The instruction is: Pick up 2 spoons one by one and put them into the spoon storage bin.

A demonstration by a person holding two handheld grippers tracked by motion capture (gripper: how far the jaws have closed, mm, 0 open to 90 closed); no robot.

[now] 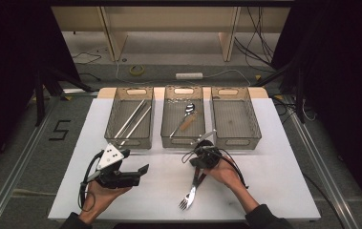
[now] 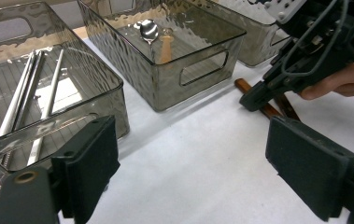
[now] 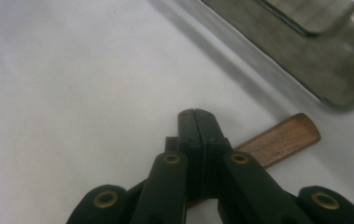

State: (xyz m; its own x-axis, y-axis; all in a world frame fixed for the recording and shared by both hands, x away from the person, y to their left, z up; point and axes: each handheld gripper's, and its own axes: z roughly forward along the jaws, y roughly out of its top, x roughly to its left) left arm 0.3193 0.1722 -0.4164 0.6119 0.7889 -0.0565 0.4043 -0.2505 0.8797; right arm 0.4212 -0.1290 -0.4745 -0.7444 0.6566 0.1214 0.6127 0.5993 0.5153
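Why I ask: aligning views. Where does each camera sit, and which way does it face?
High view: overhead, facing forward-down at white table; both forearms, left gripper, right gripper.
Left gripper view: along its open jaws toward smoky plastic bins.
Right gripper view: past shut jaws onto brown wooden handle.
Shared: first two show the right gripper.

High view overlooks table [image 1: 274,157]; gripper views sit close above it.

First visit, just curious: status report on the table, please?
Left gripper open, empty. Right gripper shut, tips at the wooden-handled steel fork on the white table; grip unclear. Path to grey see-through bins open.
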